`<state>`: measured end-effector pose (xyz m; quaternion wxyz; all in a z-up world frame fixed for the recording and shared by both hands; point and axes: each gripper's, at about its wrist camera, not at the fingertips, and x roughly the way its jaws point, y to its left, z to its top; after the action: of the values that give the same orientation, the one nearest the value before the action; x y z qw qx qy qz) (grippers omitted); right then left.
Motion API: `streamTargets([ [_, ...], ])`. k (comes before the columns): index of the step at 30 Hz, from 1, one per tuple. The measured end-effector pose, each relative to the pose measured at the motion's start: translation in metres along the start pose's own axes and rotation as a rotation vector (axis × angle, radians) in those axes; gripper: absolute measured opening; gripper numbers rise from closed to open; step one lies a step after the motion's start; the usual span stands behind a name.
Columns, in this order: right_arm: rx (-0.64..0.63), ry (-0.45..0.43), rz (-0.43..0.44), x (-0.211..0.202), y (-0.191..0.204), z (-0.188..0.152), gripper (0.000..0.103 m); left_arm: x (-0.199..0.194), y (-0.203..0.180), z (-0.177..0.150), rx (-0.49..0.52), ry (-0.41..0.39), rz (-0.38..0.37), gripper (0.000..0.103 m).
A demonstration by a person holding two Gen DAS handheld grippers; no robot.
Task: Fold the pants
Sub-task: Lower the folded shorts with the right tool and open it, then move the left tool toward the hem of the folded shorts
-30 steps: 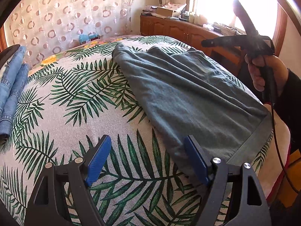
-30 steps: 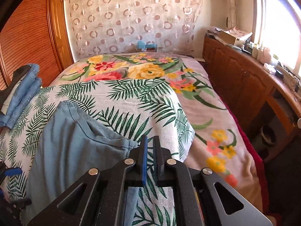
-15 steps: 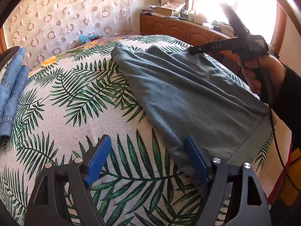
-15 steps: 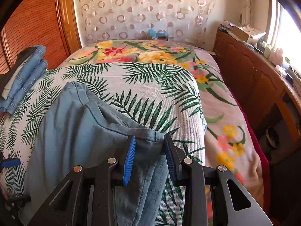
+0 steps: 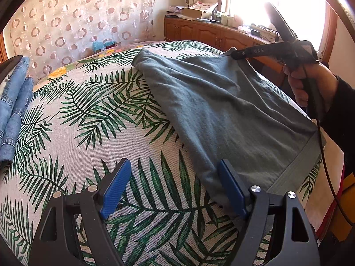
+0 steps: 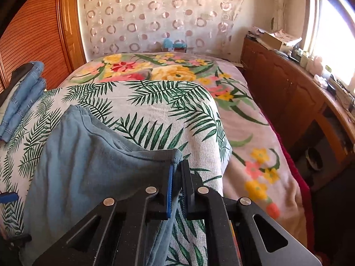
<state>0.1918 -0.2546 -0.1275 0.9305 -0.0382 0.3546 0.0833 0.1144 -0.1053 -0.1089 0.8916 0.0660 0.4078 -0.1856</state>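
Grey-blue pants (image 5: pixel 233 110) lie spread on the leaf-print bed cover (image 5: pixel 88 122). In the left wrist view my left gripper (image 5: pixel 174 164) stands open low over the cover, and its right finger rests at the pants' near corner. Nothing is pinched between its pads. In the right wrist view my right gripper (image 6: pixel 177 165) is shut on the far corner of the pants (image 6: pixel 88 166), with cloth bunched between the pads. The left wrist view shows a hand (image 5: pixel 310 84) holding that right gripper (image 5: pixel 233 54) at the pants' far edge.
Folded jeans (image 5: pixel 13 102) are stacked at the bed's left side (image 6: pixel 24 93). A wooden cabinet (image 6: pixel 288 93) with clutter on top runs along the right under a bright window. A floral blanket (image 6: pixel 255 155) hangs over the bed's right edge.
My right gripper opened, moved forward over the pants' far corner, then closed on it, raising the cloth slightly. The left gripper stayed still and open.
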Motion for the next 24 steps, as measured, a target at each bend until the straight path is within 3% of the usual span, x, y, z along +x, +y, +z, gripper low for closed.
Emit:
streamTargets([
  [4, 0.009, -0.016, 0.011, -0.006, 0.001, 0.001, 0.007, 0.0, 0.0, 0.0, 0.0, 0.0, 0.0, 0.081],
  [6, 0.006, -0.009, 0.009, -0.011, 0.002, 0.0, 0.018, 0.0, 0.0, 0.0, 0.0, 0.0, 0.0, 0.081],
  [9, -0.001, -0.02, 0.021, -0.026, 0.001, -0.006, 0.021, 0.0, 0.0, 0.0, 0.0, 0.0, 0.001, 0.081],
  [16, -0.037, -0.033, 0.068, -0.076, 0.016, -0.054, 0.042, 0.0, 0.0, 0.0, 0.0, 0.0, 0.0, 0.081],
  [24, -0.003, -0.028, 0.122, -0.119, 0.022, -0.115, 0.043, 0.0, 0.0, 0.0, 0.0, 0.0, 0.0, 0.081],
])
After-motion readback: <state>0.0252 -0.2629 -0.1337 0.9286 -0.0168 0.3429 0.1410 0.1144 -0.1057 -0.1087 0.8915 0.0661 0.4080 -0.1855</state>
